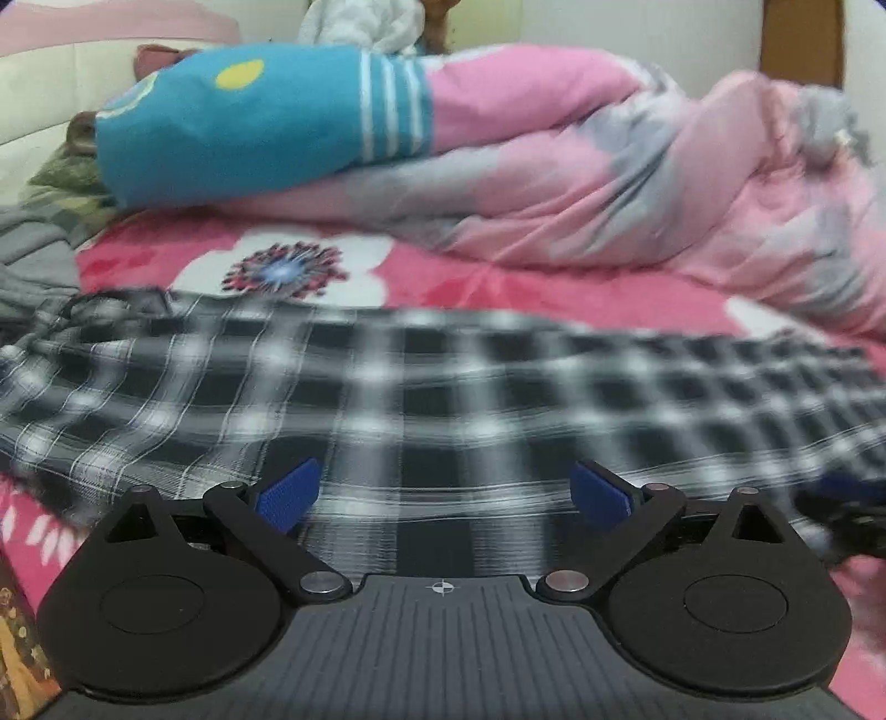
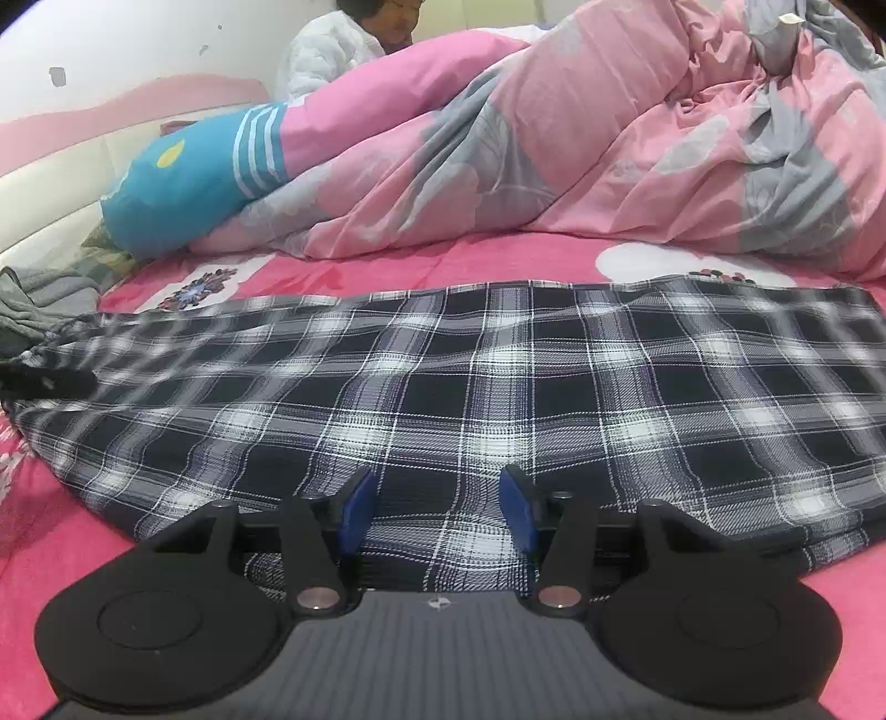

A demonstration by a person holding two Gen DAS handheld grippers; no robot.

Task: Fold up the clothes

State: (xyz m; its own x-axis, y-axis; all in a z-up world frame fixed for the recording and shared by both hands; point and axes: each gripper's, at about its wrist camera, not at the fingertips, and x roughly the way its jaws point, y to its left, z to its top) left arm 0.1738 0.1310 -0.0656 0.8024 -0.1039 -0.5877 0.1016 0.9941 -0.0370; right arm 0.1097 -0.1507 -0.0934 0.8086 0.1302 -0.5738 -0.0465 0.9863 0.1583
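1. Right wrist view: white wall (image 2: 138, 39) behind, marked with a few dark chips; a pink and white padded headboard (image 2: 66, 144) runs below it.
2. Bed sheet (image 2: 421, 260) is deep pink with large white flowers; it is the working surface.
3. Pink and grey duvet (image 2: 609, 144) is heaped along the far side of the bed, heavily creased. A blue pillow (image 2: 183, 188) with white stripes and a yellow spot lies at its left end.
4. A person in a white quilted jacket (image 2: 326, 61) sits behind the duvet, mostly hidden.
5. Grey garment (image 2: 50, 299) is bunched at the left edge of the sheet, beside the pillow.
6. Plaid garment (image 2: 498, 387), navy with white checks, lies spread flat across the near sheet, long side left to right. Left end gathered and wrinkled; right end has a straight edge. Type of garment: cannot tell.
7. Right gripper (image 2: 437, 509): jaws parted about halfway, over the near edge of the plaid; blue pads not pressing the cloth.
8. Left wrist view, motion-blurred: left gripper (image 1: 443, 495) jaws spread wide, released, nothing between them; plaid lies just ahead.
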